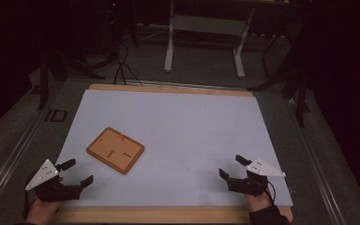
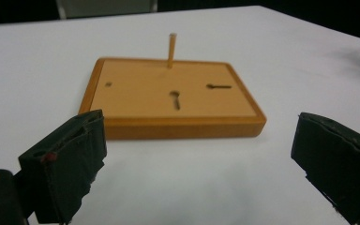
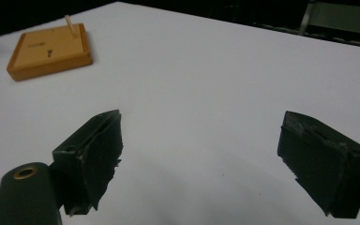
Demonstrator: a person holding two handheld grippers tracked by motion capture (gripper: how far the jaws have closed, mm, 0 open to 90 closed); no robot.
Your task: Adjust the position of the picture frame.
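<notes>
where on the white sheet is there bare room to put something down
Most of the white sheet is bare: the whole stretch right of the wooden board, up to the far edge, and the middle strip between the left tongs and right tongs. It is crowded only at the near left, where the board with its upright peg lies close to the left tongs.

peg [image 1: 123, 136] too small in high view, forearms cropped

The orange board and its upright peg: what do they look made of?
Board: apparently wood or fibreboard, smooth matt orange-brown with a raised rim and cut slots. Peg: pale, thin, likely a wooden dowel; too blurred to be sure.
</notes>
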